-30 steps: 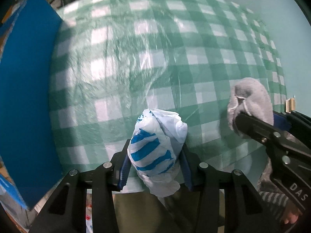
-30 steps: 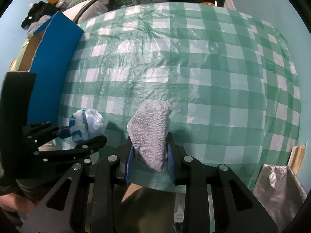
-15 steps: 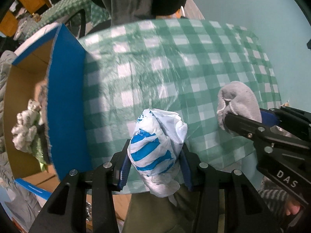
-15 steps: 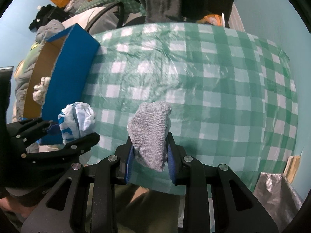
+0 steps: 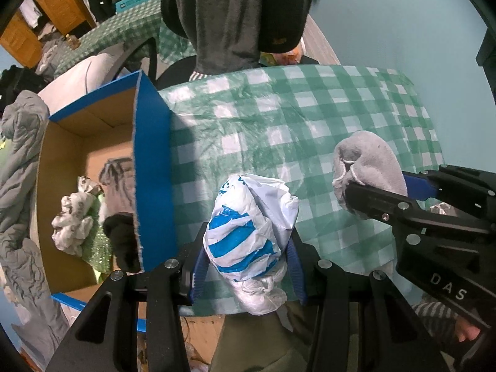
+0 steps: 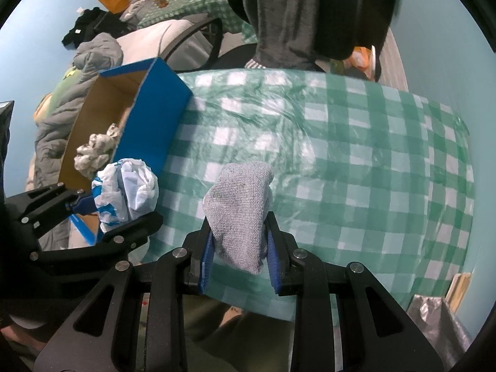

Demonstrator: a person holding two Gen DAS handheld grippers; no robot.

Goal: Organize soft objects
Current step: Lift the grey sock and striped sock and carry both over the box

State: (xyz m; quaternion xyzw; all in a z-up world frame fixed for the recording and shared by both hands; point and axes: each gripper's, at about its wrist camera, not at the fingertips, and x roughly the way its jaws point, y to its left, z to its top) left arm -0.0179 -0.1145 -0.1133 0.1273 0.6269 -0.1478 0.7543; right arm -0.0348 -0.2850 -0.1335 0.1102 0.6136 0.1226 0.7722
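A table draped in a green-and-white checked cloth fills both wrist views, its surface bare beneath two hand-held grippers raised above it. Against the table's left edge stands a cardboard box with blue outer walls, open at the top; inside lie a crumpled pale rag, a dark glove-like item and other soft pieces too jumbled to name. Beyond the table hangs dark grey clothing, with an office chair behind the box. The left gripper clamps a bunched white-and-blue plastic bag between its blue pads, holding it in the air just right of the box wall. The right gripper grips a folded grey sock, also clear of the cloth, over the table's near edge. The two loads hang near each other but apart. A crumpled silver bag sits low at right.
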